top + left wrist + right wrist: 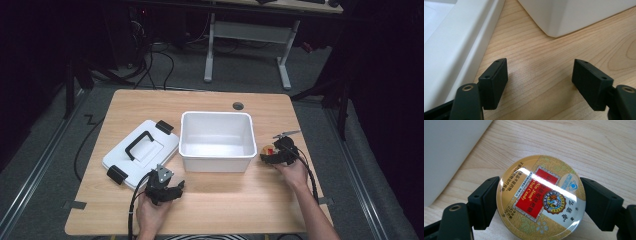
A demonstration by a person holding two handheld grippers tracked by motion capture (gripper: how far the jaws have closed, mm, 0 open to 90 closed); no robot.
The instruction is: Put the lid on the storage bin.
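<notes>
Near the counter's (210, 200) right edge, our right hand-held gripper (540, 202) clamps a round candy tin (541, 198); our left hand-held gripper (540, 80) rests with jaws apart by the front edge.

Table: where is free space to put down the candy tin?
Inside the white bin; the bare back strip of the table behind it; the front edge between both hands. Crowded: the narrow gap between bin and lid.
</notes>
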